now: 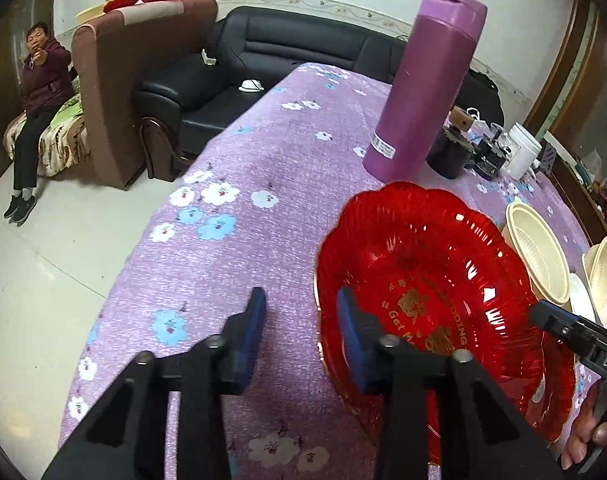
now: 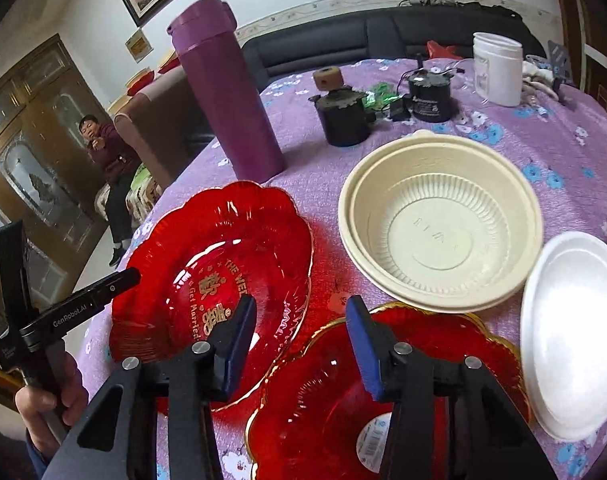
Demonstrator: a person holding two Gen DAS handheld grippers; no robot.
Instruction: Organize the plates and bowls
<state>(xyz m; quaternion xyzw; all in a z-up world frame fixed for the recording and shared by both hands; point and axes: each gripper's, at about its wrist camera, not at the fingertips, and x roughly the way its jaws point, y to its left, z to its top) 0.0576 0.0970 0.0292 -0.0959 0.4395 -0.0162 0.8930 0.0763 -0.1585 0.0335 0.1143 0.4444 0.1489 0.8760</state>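
Tongs apart on both hands, left tongs [image 1: 301, 334] straddling red plate [image 1: 427, 280] rim, right tongs [image 2: 301, 330] over its opposite rim.

On the red plate [image 2: 211, 268] I read gold lettering, "THE WED…" along one side and "Get Married" along the other, around gold Chinese characters. The left claw [image 2: 133, 276] carried "GenRobot.AI" in white; the right claw [image 1: 543, 312] showed only "DAS".

Even, soft indoor light. White glare specks on red plate [image 1: 427, 272]. Strong fisheye bending with dark vignetted corners. Centre sharp; edges slightly soft.
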